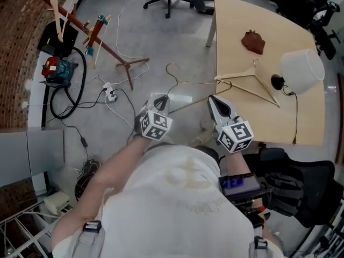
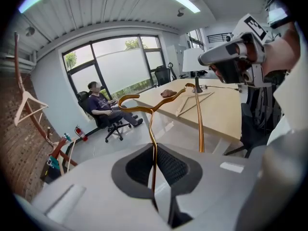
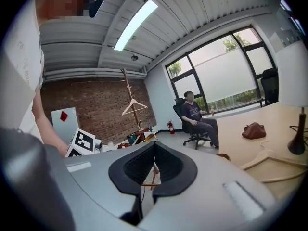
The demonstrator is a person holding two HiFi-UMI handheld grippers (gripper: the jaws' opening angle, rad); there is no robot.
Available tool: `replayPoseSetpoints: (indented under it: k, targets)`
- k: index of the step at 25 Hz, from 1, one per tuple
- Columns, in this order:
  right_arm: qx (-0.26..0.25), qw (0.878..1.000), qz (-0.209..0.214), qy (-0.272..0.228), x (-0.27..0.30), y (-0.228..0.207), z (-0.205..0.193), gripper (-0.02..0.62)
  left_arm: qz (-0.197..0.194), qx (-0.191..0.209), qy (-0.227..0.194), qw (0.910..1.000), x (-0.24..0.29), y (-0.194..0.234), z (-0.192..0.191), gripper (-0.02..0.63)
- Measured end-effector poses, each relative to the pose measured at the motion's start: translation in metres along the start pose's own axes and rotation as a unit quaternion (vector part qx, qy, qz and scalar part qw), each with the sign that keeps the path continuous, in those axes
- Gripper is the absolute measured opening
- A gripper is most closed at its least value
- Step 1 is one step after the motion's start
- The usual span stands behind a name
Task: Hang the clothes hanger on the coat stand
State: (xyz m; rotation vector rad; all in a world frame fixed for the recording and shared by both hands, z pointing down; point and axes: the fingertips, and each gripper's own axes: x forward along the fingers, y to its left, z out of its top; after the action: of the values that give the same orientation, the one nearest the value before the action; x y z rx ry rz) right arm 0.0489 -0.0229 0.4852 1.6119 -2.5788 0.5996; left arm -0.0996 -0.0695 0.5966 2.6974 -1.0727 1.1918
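A thin gold wire hanger (image 1: 175,79) hangs over the floor, and my left gripper (image 1: 160,98) is shut on its wire just below the hook. In the left gripper view the wire (image 2: 153,129) runs up from between the closed jaws (image 2: 154,177). Beside it, near the hanger's far end, my right gripper (image 1: 212,99) is shut and apart from the wire, with nothing seen between its jaws (image 3: 147,174). The reddish coat stand (image 1: 70,15) leans at the upper left, well away, and a wooden hanger (image 1: 60,9) hangs on it. The stand (image 3: 129,88) shows against the brick wall.
A wooden table (image 1: 242,31) on the right holds a wooden hanger (image 1: 250,79), a white-shaded lamp (image 1: 301,71) and a brown bag (image 1: 252,41). Cables and a power strip (image 1: 110,93) lie on the floor near the stand's legs (image 1: 129,63). A person sits in an office chair (image 2: 103,109).
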Motion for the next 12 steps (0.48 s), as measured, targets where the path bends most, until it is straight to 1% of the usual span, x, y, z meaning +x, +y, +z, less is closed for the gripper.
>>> replayPoseSetpoints:
  k: [5,7,10,12]
  targets:
    - [-0.012,0.999,0.031,0.009,0.033,0.043,-0.008,0.014,0.033,-0.032,0.002,0.999,-0.032,0.031,-0.047,0.02]
    - [-0.017,0.999,0.04,0.018,0.042,0.06,-0.016,0.014,0.041,-0.041,0.003,0.9983,-0.045,0.037,-0.063,0.02]
    - [-0.022,0.998,0.055,0.031,0.049,0.086,-0.026,0.014,0.048,-0.047,0.005,0.9977,-0.067,0.038,-0.084,0.02]
    - [-0.026,0.996,0.078,0.027,0.063,0.109,-0.025,0.014,0.067,-0.046,0.004,0.9967,-0.084,0.052,-0.096,0.02]
